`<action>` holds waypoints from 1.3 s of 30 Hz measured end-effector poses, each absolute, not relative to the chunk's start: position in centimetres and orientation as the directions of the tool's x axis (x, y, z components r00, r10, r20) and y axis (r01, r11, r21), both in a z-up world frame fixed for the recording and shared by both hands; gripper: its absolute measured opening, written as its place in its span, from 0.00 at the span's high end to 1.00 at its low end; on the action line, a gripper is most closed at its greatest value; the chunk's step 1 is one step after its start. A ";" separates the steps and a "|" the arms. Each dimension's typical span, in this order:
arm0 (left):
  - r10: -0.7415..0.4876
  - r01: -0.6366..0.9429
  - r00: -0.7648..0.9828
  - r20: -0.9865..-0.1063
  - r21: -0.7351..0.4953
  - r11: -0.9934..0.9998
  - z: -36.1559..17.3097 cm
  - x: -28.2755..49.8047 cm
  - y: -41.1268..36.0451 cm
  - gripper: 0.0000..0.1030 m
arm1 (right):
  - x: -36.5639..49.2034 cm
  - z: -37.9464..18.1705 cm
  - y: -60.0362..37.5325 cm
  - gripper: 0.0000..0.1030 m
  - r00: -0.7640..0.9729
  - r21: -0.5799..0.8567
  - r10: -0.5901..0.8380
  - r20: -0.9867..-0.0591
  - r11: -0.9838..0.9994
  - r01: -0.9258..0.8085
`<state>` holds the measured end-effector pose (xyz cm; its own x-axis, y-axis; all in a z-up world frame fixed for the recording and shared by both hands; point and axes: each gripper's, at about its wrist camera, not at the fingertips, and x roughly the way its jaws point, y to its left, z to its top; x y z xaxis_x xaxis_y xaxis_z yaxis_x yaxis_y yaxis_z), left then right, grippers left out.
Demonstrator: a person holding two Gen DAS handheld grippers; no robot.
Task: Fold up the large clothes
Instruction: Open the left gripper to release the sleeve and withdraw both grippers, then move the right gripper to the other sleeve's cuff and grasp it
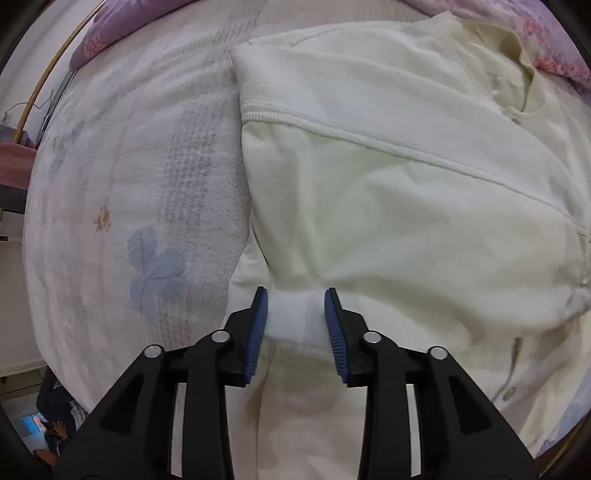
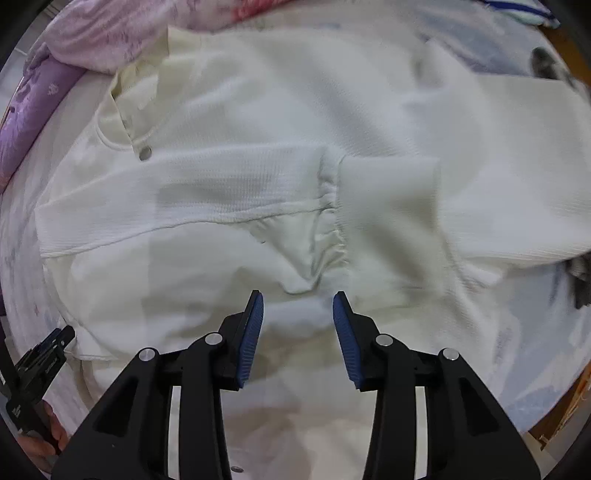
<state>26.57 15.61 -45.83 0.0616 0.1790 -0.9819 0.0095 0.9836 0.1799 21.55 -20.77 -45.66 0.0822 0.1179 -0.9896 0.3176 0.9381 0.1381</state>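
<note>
In the left wrist view, the left claw (image 1: 295, 295) sits at the bottom centre of the frame with its blue-padded fingers (image 1: 256, 332) spread apart; a band of white cloth lies between them, but the pads do not press it, so the claw grips nothing that shows. The cream garment (image 1: 388, 192) fills the centre and right of the frame, spread on the bed (image 1: 122, 177), whose pale sheet with faded blue flowers takes up the left half. A ribbed cuff (image 1: 266, 96) lies at the upper centre, its edge along the bare sheet, and a raised seam runs from it down toward the right edge. A purple floral quilt (image 1: 118, 26) lies bunched at the upper left and again at the upper right corner. In the right wrist view, the right claw (image 2: 297, 297) is likewise parted wide at the bottom centre, poised over the garment (image 2: 258, 110) with nothing between its pads. The garment covers most of the frame; a gathered sleeve cuff (image 2: 384, 192) lies folded across its middle, and a snap button (image 2: 145, 153) shows near the collar at the upper left. The left claw (image 2: 55, 345) appears at the lower left edge, just beside the garment's hem. The purple quilt (image 2: 74, 44) lies along the upper left.
</note>
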 end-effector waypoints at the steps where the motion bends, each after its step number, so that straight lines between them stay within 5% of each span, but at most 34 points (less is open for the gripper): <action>1: 0.179 0.008 0.066 -0.982 0.180 0.984 -45.3 26.4 15.4 0.61 | 21.2 -45.1 -20.8 0.63 0.088 0.145 0.123 -0.989 0.937 0.319; 10: 0.157 -0.003 0.127 -0.979 0.158 0.987 -38.1 25.5 13.2 0.43 | 18.3 -36.5 -20.0 0.43 0.152 0.152 0.112 -0.982 0.947 0.284; 15: 0.150 -0.004 0.166 -0.975 0.152 0.988 -33.6 24.0 11.9 0.32 | 18.7 -32.1 -19.9 0.17 0.200 0.147 0.094 -0.975 0.952 0.268; 29: 0.143 -0.018 0.300 -0.943 0.144 0.989 -18.5 15.4 6.8 0.24 | 11.5 -21.6 -22.4 0.12 0.284 0.173 0.118 -0.952 0.969 0.175; 39: 0.117 0.027 0.389 -0.914 0.138 0.990 -12.7 10.5 4.2 0.24 | 6.1 -18.7 -23.1 0.12 0.310 0.180 0.118 -0.943 0.967 0.180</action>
<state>10.52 4.19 -12.67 0.3889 0.1171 -0.9138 0.0267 0.9900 0.1382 6.07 -23.11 -18.66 0.3101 0.1180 -0.9434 0.1797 0.9671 0.1800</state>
